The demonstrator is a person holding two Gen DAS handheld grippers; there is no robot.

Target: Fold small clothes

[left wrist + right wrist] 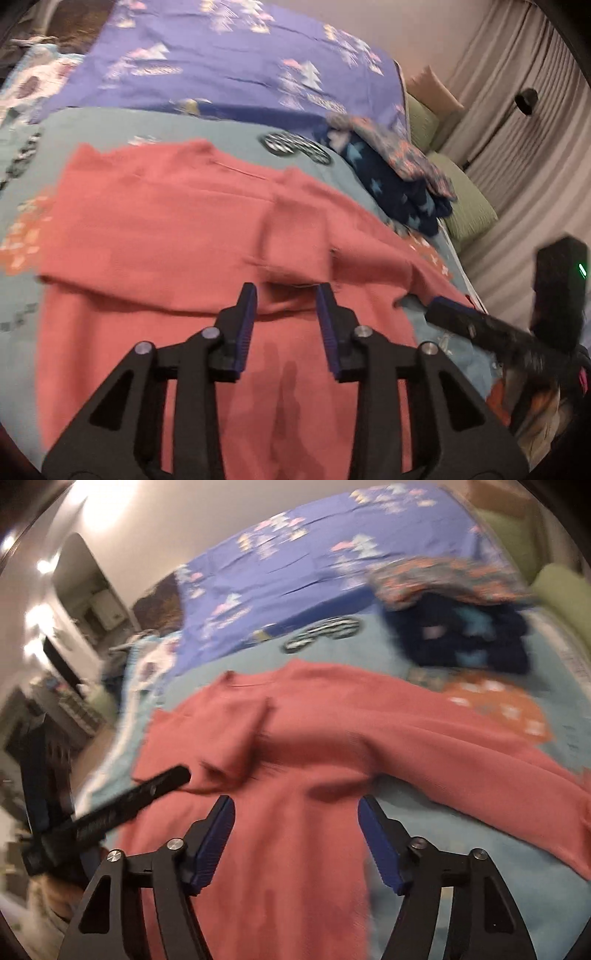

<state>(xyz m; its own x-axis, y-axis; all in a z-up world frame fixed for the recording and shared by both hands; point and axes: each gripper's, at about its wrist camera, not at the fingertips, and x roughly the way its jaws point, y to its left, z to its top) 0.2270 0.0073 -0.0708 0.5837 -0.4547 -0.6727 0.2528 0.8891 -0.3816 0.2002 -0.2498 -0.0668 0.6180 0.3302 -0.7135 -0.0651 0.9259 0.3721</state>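
Two grippers hang over the bed (236, 129). Your left gripper (286, 291) has its jaws parted with nothing between them, above the folded-in sleeve of the coral sweater (166, 229). Your right gripper (295, 805) stands wider, also empty. The sweater lies flat mid-bed; a pile of dark starred clothes (399, 188) sits by the bed's right edge.
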